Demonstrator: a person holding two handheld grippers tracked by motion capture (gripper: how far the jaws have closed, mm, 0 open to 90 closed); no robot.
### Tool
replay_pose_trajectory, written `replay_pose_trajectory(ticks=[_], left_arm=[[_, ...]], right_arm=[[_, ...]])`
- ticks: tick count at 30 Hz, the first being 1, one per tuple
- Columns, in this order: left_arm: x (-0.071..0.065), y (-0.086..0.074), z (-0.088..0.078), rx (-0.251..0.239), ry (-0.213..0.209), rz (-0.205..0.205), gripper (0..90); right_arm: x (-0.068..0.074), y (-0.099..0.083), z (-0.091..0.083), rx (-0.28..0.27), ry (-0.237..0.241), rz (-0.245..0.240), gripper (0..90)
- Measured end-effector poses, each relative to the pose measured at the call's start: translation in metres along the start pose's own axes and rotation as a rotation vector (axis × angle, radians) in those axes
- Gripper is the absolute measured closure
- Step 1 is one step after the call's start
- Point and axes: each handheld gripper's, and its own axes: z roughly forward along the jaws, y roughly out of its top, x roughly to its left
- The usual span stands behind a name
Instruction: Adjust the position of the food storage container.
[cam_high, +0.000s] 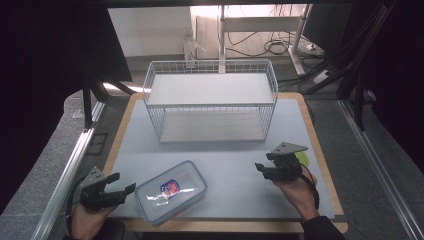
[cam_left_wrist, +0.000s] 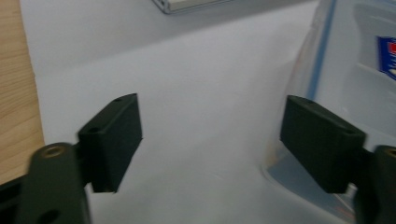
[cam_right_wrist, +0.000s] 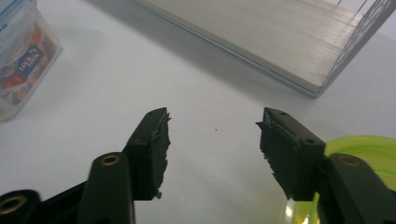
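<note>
While my left claw (cam_high: 131, 188) gapes beside the clear container (cam_high: 171, 191) and my right claw (cam_high: 260, 169) stands empty, a careless nudge could skid it off the table (cam_high: 220, 150).

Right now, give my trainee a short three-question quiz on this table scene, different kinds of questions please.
1. True or false: the clear plastic lidded container sits inside the white wire basket.
2. Which gripper is nearer the container? A) left gripper B) right gripper
3. What colour is the round lid beside the right gripper?

Key: 1 false, it lies on the grey mat in front of the basket. 2 A. 3 yellow-green.
</note>
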Motion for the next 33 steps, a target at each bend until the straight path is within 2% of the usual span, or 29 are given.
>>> replay_pose_trajectory(ticks=[1, 2, 3, 4, 7, 8, 9, 11, 14, 15, 18, 21, 23, 24, 25, 26, 28, 29, 30, 33], left_arm=[[0.0, 0.0, 0.0, 0.0, 0.0, 0.0, 29.3], [-0.002, -0.001, -0.003, -0.004, -0.019, 0.001, 29.3], [-0.004, -0.004, -0.007, -0.012, -0.048, -0.008, 37.3], [-0.006, -0.005, -0.009, -0.01, -0.061, -0.009, 41.6], [-0.01, -0.007, -0.011, 0.003, -0.078, -0.003, 57.4], [-0.012, -0.009, -0.012, 0.011, -0.087, 0.004, 57.4], [-0.015, -0.01, -0.013, 0.016, -0.098, 0.01, 69.0], [-0.02, -0.012, -0.016, 0.028, -0.133, 0.017, 77.4], [-0.022, -0.011, -0.017, 0.037, -0.153, 0.002, 85.5], [-0.022, -0.011, -0.017, 0.037, -0.153, 0.002, 87.3], [-0.023, -0.011, -0.017, 0.05, -0.159, -0.005, 89.7], [-0.023, -0.01, -0.017, 0.054, -0.154, -0.002, 89.9], [-0.024, -0.009, -0.016, 0.073, -0.139, 0.0, 89.9], [-0.025, -0.009, -0.017, 0.097, -0.12, 0.025, 89.7], [-0.025, -0.009, -0.017, 0.097, -0.12, 0.025, 89.7], [-0.026, -0.009, -0.017, 0.117, -0.099, 0.035, 89.7], [-0.026, -0.011, -0.017, 0.128, -0.139, 0.039, 90.0], [-0.026, -0.011, -0.017, 0.128, -0.139, 0.039, 90.0], [-0.027, -0.011, -0.015, 0.148, -0.123, 0.042, 90.0], [-0.026, -0.012, -0.014, 0.153, -0.124, 0.024, 90.0]], right_arm=[[0.001, 0.0, 0.0, -0.003, 0.001, -0.004, 39.8], [0.001, 0.0, 0.0, -0.003, 0.001, -0.004, 39.8], [0.004, 0.001, 0.0, -0.012, 0.004, -0.008, 36.4], [0.005, 0.001, 0.0, -0.019, 0.007, -0.009, 35.0], [0.008, 0.002, 0.0, -0.027, 0.016, -0.012, 31.8], [0.009, 0.002, 0.0, -0.03, 0.018, -0.014, 30.8], [0.012, 0.001, 0.001, -0.034, 0.026, -0.017, 28.8], [0.015, 0.001, 0.002, -0.038, 0.039, -0.015, 28.0], [0.02, 0.001, 0.002, -0.042, 0.062, -0.009, 27.8], [0.02, 0.001, 0.002, -0.042, 0.062, -0.009, 27.8], [0.027, -0.001, 0.004, -0.05, 0.114, 0.005, 27.8], [0.031, -0.002, 0.005, -0.043, 0.121, 0.003, 27.6], [0.035, -0.003, 0.007, -0.043, 0.138, 0.001, 27.0], [0.036, -0.003, 0.007, -0.042, 0.142, 0.001, 26.7], [0.036, -0.003, 0.007, -0.042, 0.142, 0.001, 26.7], [0.037, -0.004, 0.007, -0.04, 0.141, -0.005, 26.6], [0.038, -0.006, 0.01, -0.021, 0.133, -0.018, 26.5], [0.037, -0.006, 0.011, -0.017, 0.136, -0.013, 26.5], [0.037, -0.006, 0.011, -0.011, 0.137, -0.009, 26.5], [0.039, -0.006, 0.011, -0.018, 0.138, -0.012, 26.5]])
